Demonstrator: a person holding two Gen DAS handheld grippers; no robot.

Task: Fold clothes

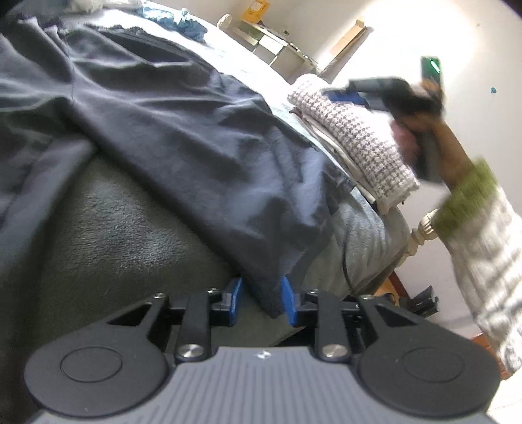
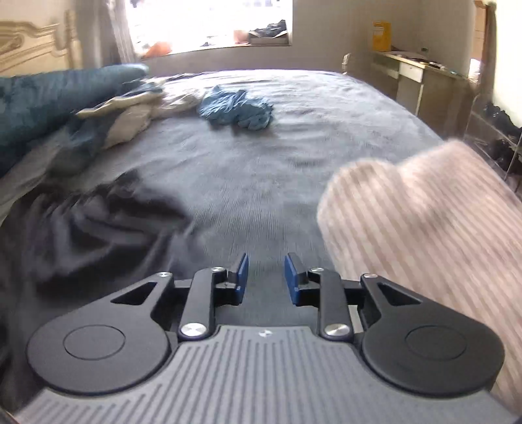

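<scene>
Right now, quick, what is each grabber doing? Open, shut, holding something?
Left gripper: shut on a corner of the dark garment.
Right gripper: open, nothing between its blue fingers, over the grey bed cover.

A dark garment (image 1: 169,124) lies spread on the bed (image 2: 293,130), a folded stack (image 1: 352,140) to its right, crumpled clothes (image 2: 236,107) farther back.

Daylight pours through the window (image 2: 208,26), blown out to white, and glares off the wall (image 1: 424,39) in the left view. Both fisheye pictures curve at the edges. The sleeve (image 1: 483,228) and folded cloth (image 2: 407,208) are motion-smeared; the dark garment (image 1: 146,114) lies dim.
</scene>
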